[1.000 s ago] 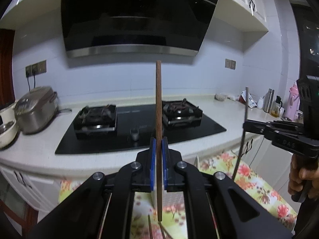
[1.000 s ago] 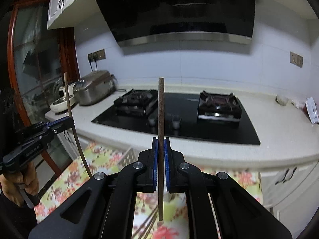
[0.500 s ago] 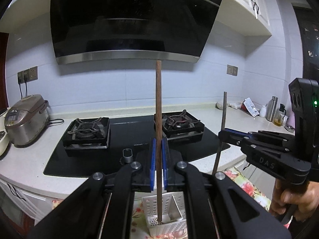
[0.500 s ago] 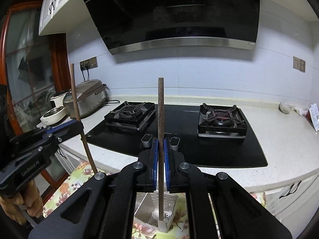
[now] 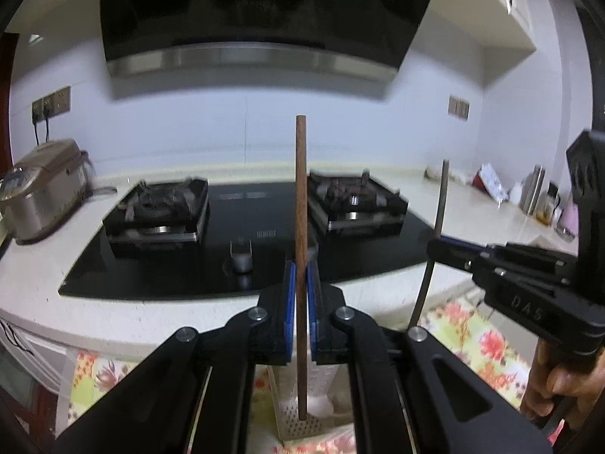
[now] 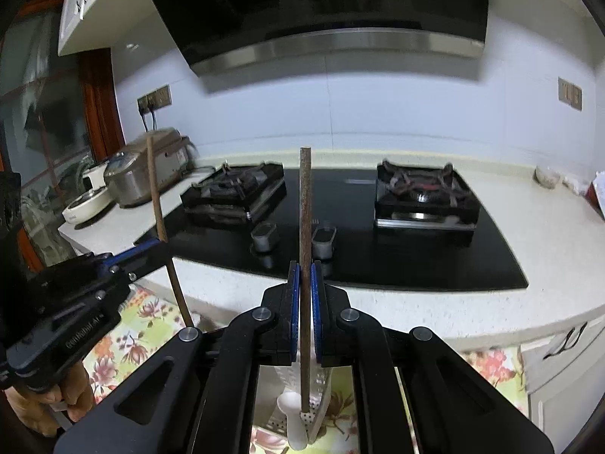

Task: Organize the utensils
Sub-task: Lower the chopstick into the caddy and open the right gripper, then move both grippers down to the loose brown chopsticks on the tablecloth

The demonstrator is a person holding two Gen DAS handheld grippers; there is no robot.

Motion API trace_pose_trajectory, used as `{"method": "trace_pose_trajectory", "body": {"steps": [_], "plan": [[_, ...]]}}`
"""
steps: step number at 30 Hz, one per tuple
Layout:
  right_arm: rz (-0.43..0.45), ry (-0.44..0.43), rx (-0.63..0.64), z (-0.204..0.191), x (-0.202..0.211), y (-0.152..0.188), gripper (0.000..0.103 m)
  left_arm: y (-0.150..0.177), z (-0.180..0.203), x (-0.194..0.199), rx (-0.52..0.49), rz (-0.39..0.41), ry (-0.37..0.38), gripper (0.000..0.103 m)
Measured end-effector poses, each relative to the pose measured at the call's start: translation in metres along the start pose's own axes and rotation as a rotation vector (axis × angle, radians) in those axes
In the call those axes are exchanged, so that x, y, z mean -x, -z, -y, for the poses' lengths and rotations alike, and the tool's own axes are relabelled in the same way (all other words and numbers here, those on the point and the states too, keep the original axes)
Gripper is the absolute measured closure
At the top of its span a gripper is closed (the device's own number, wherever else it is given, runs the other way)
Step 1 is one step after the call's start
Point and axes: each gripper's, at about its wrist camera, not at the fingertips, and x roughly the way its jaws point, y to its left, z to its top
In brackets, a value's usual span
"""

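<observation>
My left gripper (image 5: pixel 300 268) is shut on a brown wooden chopstick (image 5: pixel 301 204) held upright; its lower tip hangs over a white perforated utensil holder (image 5: pixel 302 422) below. My right gripper (image 6: pixel 304 270) is shut on a second brown chopstick (image 6: pixel 304 208), also upright, with its tip down in the same holder (image 6: pixel 315 412), next to a white spoon (image 6: pixel 293 416). The right gripper shows in the left wrist view (image 5: pixel 435 244) with its chopstick (image 5: pixel 440 196). The left gripper shows in the right wrist view (image 6: pixel 157 244) with its chopstick (image 6: pixel 157 196).
A black gas hob (image 5: pixel 249 234) with two burners lies on the white counter (image 5: pixel 38 265) behind. A rice cooker (image 5: pixel 41 193) stands at the left, bottles (image 5: pixel 533 195) at the right. A floral cloth (image 6: pixel 128 329) covers the surface under the holder.
Both grippers have come lower and nearer the holder with their chopsticks. The holder now sits right under both tips. Both jaws stay shut.
</observation>
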Motion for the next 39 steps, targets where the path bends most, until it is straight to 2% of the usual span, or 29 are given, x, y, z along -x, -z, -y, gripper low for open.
{"method": "trace_pose_trajectory", "body": {"steps": [4, 7, 9, 11, 12, 13, 16, 20, 23, 26, 31, 34, 37, 39], "plan": [[-0.077, -0.005, -0.025, 0.007, -0.017, 0.009, 0.096, 0.012, -0.002, -0.029, 0.013, -0.152, -0.010, 0.097], [-0.119, -0.007, -0.042, 0.012, -0.029, 0.018, 0.095, 0.021, -0.003, -0.043, 0.010, -0.219, -0.012, 0.096], [-0.133, -0.005, -0.044, 0.013, -0.032, 0.020, 0.088, 0.026, -0.006, -0.048, 0.026, -0.235, -0.012, 0.079], [-0.134, 0.015, -0.049, 0.016, -0.033, 0.022, 0.062, 0.027, -0.008, -0.048, 0.037, -0.237, -0.012, 0.071], [-0.125, 0.017, -0.049, 0.016, -0.031, 0.022, 0.041, 0.027, -0.009, -0.048, 0.041, -0.237, -0.015, 0.071], [-0.099, 0.022, -0.044, 0.016, -0.025, 0.022, 0.032, 0.028, -0.010, -0.047, 0.043, -0.236, -0.015, 0.071], [-0.074, 0.048, -0.034, 0.019, -0.011, 0.021, 0.029, 0.030, -0.014, -0.034, 0.055, -0.215, -0.013, 0.070], [-0.044, 0.114, -0.038, 0.027, 0.022, 0.034, 0.020, 0.039, -0.017, -0.002, 0.075, -0.181, -0.018, 0.053], [-0.052, 0.137, -0.056, 0.034, 0.044, 0.065, 0.019, 0.065, -0.023, 0.027, 0.094, -0.173, -0.018, 0.048], [-0.112, 0.139, -0.081, 0.032, 0.049, 0.113, 0.019, 0.104, -0.029, 0.044, 0.123, -0.209, -0.030, 0.048], [-0.254, 0.127, -0.130, 0.021, 0.041, 0.188, 0.019, 0.177, -0.044, 0.057, 0.155, -0.326, -0.064, 0.049], [-0.317, 0.118, -0.097, 0.006, 0.035, 0.213, 0.019, 0.202, -0.043, 0.061, 0.131, -0.371, -0.060, 0.049], [-0.386, 0.117, -0.092, -0.004, 0.028, 0.230, 0.019, 0.218, -0.039, 0.059, 0.105, -0.418, -0.044, 0.057], [-0.426, 0.104, -0.110, -0.007, 0.022, 0.235, 0.019, 0.223, -0.034, 0.053, 0.074, -0.450, -0.046, 0.068]]}}
